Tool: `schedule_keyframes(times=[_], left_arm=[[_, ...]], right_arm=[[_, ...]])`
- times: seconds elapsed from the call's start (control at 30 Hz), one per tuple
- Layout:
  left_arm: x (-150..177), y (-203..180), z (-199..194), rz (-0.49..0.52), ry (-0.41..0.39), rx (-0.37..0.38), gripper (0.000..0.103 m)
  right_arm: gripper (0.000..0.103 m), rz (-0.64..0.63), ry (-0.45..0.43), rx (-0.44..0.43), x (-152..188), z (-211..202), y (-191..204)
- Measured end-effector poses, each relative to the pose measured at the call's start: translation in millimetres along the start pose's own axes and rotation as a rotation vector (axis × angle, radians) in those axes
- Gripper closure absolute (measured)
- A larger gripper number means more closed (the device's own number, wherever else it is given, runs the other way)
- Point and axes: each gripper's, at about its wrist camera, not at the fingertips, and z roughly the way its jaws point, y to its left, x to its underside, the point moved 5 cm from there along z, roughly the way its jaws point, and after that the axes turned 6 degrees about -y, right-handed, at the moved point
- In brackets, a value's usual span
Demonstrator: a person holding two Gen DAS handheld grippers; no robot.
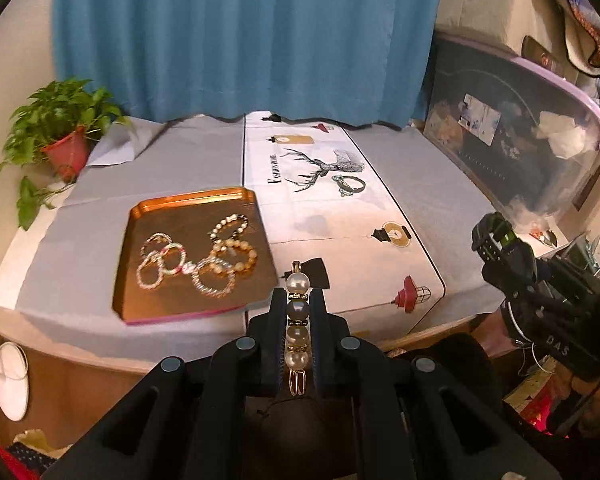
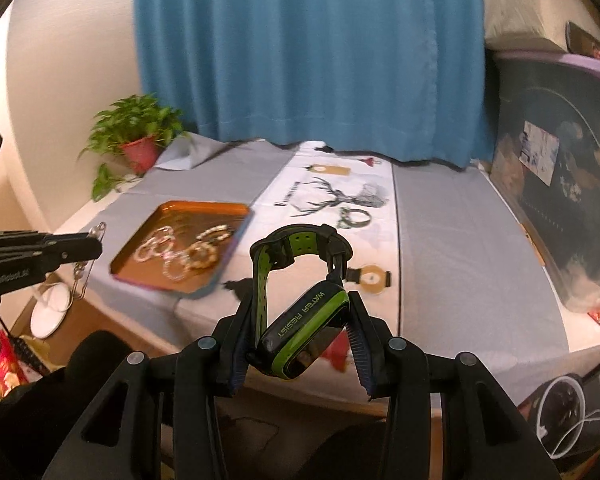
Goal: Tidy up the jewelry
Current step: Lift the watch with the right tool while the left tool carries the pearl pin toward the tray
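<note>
My left gripper (image 1: 298,300) is shut on a pearl-and-gold bracelet (image 1: 297,312), held above the table's front edge just right of the orange tray (image 1: 140,296). The tray holds several bead and crystal bracelets (image 1: 198,258). My right gripper (image 2: 300,304) is shut on a black-and-green sports watch (image 2: 300,328), its strap looping up above the fingers, near the table's front edge. The left gripper (image 2: 96,248) with the dangling bracelet shows at the left of the right wrist view. A small dark bracelet (image 1: 349,184) lies on the white deer-print runner; it also shows in the right wrist view (image 2: 354,218).
A potted plant (image 1: 62,136) stands at the back left corner. A blue curtain (image 1: 240,36) hangs behind the table. A large clear storage box (image 1: 520,140) sits along the right side. A white round object (image 1: 12,380) lies on the floor at left.
</note>
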Motion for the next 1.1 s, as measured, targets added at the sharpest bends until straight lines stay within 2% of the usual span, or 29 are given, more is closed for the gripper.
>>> schedule_keyframes(times=[0.43, 0.7, 1.1], left_arm=[[26, 23, -55, -0.042, -0.056, -0.020, 0.094], [28, 31, -73, -0.059, -0.092, -0.020, 0.094], [28, 36, -77, -0.069, -0.096, -0.019, 0.094]], right_arm=[[0.059, -0.063, -0.003, -0.084, 22, -45, 58], [0.059, -0.086, -0.016, -0.091, 21, -56, 72], [0.059, -0.101, -0.010, -0.093, 21, -55, 78]])
